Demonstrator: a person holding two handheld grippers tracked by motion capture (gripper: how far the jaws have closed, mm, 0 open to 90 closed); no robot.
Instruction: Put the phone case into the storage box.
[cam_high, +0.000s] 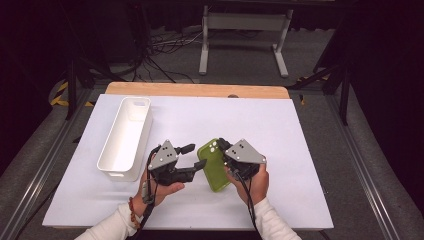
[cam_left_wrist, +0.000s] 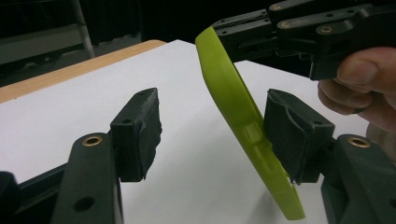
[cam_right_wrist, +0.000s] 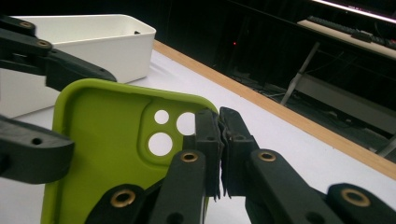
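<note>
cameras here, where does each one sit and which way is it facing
High view: above the person's side of the table, looking forward and down; both forearms, hands, left gripper and right gripper show.
Left gripper view: rides the left gripper, looking along its jaws at the green phone case; the other hand shows.
Right gripper view: rides the right gripper, pinching the case's edge, facing the white bin.
Shared: all three show the case; high and right gripper views show the bin.

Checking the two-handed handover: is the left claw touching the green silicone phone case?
Touching: the left gripper view shows one left claw pad against the green silicone phone case; the other stands apart.
</note>
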